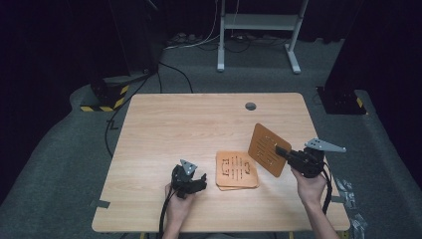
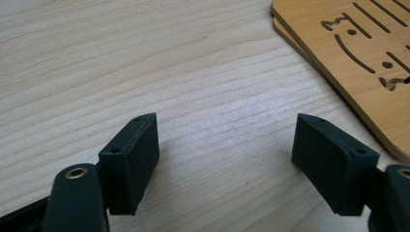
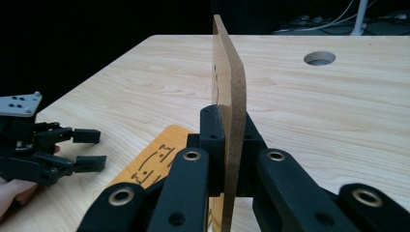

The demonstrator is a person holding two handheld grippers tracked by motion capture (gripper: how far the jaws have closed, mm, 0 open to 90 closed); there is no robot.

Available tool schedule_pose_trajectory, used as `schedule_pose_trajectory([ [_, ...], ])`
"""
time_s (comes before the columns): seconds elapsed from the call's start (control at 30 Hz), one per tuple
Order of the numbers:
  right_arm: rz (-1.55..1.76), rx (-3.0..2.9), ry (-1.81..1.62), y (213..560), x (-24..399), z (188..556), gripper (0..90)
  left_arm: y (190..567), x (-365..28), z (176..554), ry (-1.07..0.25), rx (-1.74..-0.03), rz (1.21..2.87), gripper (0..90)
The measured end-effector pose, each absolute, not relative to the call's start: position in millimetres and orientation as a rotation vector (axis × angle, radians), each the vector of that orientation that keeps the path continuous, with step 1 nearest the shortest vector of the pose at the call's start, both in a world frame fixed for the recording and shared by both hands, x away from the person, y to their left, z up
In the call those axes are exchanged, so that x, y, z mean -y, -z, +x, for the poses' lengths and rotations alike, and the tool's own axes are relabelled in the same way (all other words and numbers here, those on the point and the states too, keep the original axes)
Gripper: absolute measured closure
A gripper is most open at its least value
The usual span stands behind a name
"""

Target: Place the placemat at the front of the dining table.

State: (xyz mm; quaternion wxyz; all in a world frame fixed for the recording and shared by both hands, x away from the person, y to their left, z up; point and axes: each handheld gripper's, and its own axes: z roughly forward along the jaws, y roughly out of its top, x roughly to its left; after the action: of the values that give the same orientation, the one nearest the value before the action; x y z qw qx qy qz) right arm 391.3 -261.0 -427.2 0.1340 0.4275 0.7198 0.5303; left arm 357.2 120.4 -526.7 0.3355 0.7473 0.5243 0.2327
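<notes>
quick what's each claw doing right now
Left claw: open, empty, low over the table.
Right claw: shut on a board, held on edge above the stack.

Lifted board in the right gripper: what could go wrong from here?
1. The right gripper pinches the lifted board only near one edge, so it may pivot or slip out.
2. It hangs tilted beside the stacked boards; lowering carelessly could knock them askew.
3. The left gripper is open and empty, giving no support.
</notes>
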Motion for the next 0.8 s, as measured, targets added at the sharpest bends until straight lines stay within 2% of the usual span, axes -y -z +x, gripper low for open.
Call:
schedule_pose_trajectory([
  [0.8, 1.307, -2.006, -1.495, 430.8, 277.9, 413.1, 86.3, 526.9, -119.8, 357.0, -0.604, -1.375, 1.939, 24.9],
])
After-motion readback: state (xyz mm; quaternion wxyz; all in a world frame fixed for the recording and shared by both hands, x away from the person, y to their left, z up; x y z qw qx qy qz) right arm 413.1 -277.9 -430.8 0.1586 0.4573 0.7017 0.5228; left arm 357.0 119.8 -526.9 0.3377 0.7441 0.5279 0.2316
